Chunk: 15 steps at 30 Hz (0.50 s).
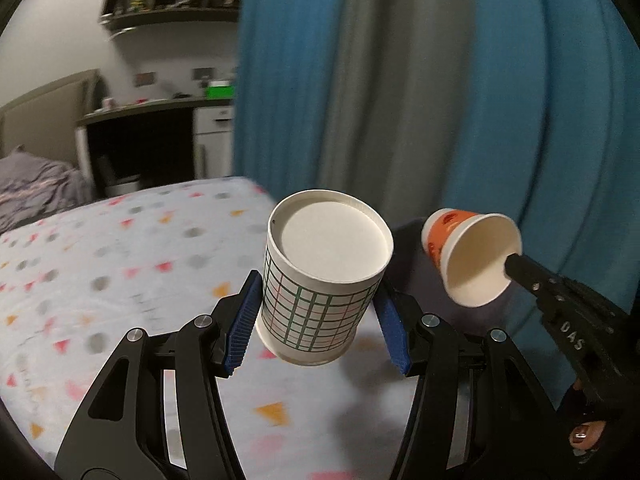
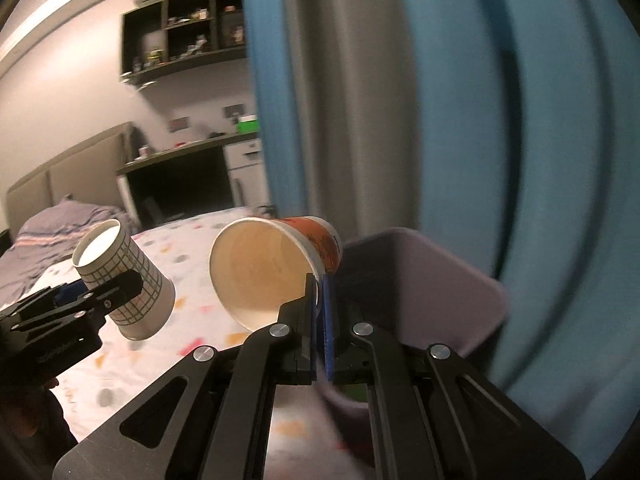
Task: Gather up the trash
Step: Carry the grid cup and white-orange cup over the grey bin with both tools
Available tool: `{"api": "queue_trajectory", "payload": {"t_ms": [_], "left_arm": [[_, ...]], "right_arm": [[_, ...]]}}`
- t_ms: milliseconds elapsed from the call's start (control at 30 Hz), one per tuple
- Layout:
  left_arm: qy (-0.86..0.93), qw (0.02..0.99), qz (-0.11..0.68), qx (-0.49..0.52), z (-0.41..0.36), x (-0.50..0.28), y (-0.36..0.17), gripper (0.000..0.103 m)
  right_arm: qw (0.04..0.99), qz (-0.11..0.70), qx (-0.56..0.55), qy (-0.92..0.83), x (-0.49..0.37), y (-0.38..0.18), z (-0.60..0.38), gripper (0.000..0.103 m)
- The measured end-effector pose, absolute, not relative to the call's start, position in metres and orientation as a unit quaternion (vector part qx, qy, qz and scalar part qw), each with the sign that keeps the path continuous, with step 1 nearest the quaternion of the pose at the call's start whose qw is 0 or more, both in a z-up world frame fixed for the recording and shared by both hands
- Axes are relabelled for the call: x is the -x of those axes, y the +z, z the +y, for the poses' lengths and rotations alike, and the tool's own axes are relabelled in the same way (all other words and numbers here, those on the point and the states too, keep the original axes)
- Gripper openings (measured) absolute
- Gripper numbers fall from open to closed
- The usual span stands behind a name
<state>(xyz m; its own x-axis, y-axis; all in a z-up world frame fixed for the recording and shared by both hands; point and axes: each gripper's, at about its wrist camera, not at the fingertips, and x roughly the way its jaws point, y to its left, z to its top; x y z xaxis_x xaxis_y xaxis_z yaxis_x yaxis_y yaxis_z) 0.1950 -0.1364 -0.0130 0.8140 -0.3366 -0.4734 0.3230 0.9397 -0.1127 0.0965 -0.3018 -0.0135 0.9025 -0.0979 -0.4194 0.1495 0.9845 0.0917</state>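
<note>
My left gripper (image 1: 320, 312) is shut on a white paper cup with a coloured grid (image 1: 324, 280). Its blue pads press both sides, and the cup's closed base faces the camera. My right gripper (image 2: 320, 292) is shut on the rim of an orange-printed paper cup (image 2: 264, 268), one finger inside the wall and one outside. The cup lies tilted with its empty mouth towards the camera. A purple bin (image 2: 420, 280) stands just right of and behind this cup. Each view shows the other hand's load: the orange cup (image 1: 468, 256) at right, the grid cup (image 2: 124, 280) at left.
Below both cups lies a bed with a white sheet (image 1: 120, 272) printed with triangles and dots, and a grey duvet (image 2: 60, 224) sits at its head. Blue and grey curtains (image 1: 400, 80) hang close behind. A desk (image 1: 152, 108) and wall shelves (image 2: 184, 40) lie far left.
</note>
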Motion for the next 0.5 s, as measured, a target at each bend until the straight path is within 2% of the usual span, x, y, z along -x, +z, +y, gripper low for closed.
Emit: {"api": "queue_trajectory", "payload": {"t_ms": [233,500], "left_arm": [[-0.239,0.935,0.261,0.010,-0.204,-0.212,-0.026,0.055],[-0.273,0.916,0.294,0.009,-0.245,-0.239,-0.048,0.055]], "right_arm": [[0.961,0.235,-0.078,-0.121,-0.098,-0.039,-0.363,0.004],[0.951,0.271,-0.086,-0.123,-0.110,-0.067,-0.381,0.004]]}}
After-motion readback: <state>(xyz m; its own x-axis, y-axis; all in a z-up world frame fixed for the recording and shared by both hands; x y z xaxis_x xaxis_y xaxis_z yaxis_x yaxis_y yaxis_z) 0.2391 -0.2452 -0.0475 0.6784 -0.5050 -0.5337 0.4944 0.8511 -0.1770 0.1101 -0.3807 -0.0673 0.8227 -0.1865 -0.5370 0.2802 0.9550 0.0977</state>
